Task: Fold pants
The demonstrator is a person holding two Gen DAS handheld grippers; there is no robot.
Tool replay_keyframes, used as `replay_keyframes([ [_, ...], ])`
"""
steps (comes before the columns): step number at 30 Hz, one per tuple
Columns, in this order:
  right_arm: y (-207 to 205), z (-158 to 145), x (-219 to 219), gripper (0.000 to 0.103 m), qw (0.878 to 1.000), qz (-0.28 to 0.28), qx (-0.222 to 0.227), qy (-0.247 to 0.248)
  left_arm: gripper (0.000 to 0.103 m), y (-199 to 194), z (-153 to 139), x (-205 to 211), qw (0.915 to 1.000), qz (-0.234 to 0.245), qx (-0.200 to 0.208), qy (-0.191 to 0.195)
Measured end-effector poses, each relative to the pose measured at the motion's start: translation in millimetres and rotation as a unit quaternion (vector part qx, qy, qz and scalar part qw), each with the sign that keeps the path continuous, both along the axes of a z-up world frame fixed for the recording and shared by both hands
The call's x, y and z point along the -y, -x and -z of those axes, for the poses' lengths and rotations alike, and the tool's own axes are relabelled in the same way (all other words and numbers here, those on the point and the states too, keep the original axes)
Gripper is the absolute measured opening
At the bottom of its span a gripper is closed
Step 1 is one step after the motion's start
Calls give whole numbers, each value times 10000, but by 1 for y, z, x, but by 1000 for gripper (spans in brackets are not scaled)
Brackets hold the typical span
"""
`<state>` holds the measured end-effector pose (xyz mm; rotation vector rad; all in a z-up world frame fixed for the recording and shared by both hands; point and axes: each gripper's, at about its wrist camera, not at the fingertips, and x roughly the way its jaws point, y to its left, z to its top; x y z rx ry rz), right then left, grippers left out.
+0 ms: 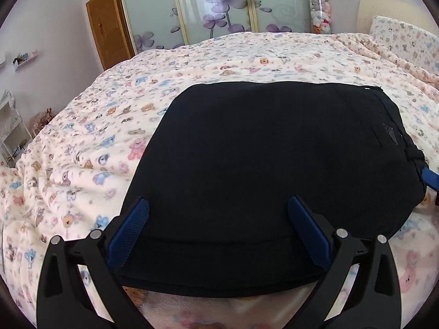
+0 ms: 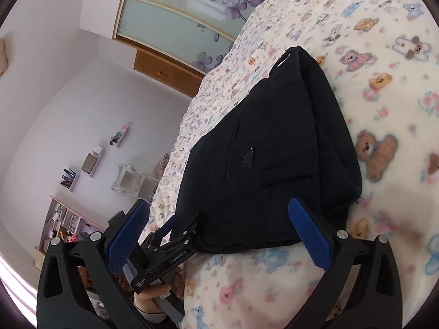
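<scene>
A: Start with the biggest thing.

B: The bed [image 1: 247, 54], under a cream blanket [image 1: 82, 150] printed with little bears. Behind it stands a wardrobe [image 1: 214, 5] with frosted doors and purple flowers.

A: And the pants?

B: The pants [image 1: 274, 170] lie on the blanket as a dark folded bundle, roughly in the middle of the bed in the left wrist view. Their long axis runs left to right there, with the waistband end and its small label to the right. The near hem edge lies between the left gripper's fingers.

A: What is the left gripper doing?

B: The left gripper [image 1: 218, 235] is spread wide, its blue pads [image 1: 129, 235] apart on either side of that near edge. It grips nothing.

A: The right one?

B: The right gripper [image 2: 218, 235] is also wide open and holds nothing. In its view the bundle [image 2: 274, 159] lies just ahead, running from near to far and tapering away, and its right finger overlaps the bundle's near corner. Whether it touches the cloth I cannot tell. The left gripper [image 2: 175, 233] shows at the bundle's near left edge.
</scene>
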<state>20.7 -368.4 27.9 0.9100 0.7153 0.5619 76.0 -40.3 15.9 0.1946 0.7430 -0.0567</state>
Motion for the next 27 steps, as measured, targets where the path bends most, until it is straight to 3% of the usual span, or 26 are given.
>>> replay_keyframes([
  [3, 1, -4, -4, 102, 9998, -16, 37, 210, 101, 4, -5, 2, 9999, -33, 88, -97],
  [5, 4, -14, -8, 102, 9990, -39, 147, 420, 101, 12, -17, 6, 9990, -9, 412, -183],
  [7, 8, -29, -13, 102, 9968, -95, 507, 608, 101, 17, -28, 10, 9965, 47, 768, -319],
  [9, 13, -38, -15, 102, 9953, -181, 846, 434, 101, 13, -33, 14, 9956, 53, 836, -425],
  [13, 17, -45, -15, 102, 9931, -245, 1090, 355, 101, -2, -32, 13, 9969, -89, 725, -281],
  [15, 9, -32, -17, 102, 9947, -60, 566, 857, 101, -11, -20, 8, 9991, -167, 374, -109],
  [16, 1, -19, -17, 102, 9939, -14, 133, 1098, 101, -21, -6, 3, 9997, -205, -91, 28],
  [18, -4, -3, -10, 102, 9974, -26, -50, 712, 101, -28, 11, -7, 9980, -154, -458, 413],
  [19, -3, -3, -7, 102, 9985, -24, -49, 540, 101, -27, 12, -12, 9968, -137, -482, 617],
  [22, -3, -17, 2, 102, 9994, -119, 65, 332, 101, -21, 1, -17, 9965, -58, -435, 705],
  [25, 0, -45, 27, 102, 9971, 318, 569, 386, 101, -14, -19, -37, 9960, 18, -107, 891],
  [27, -10, -50, 44, 102, 9965, 536, 455, 448, 101, -17, -28, -53, 9955, -110, -38, 937],
])
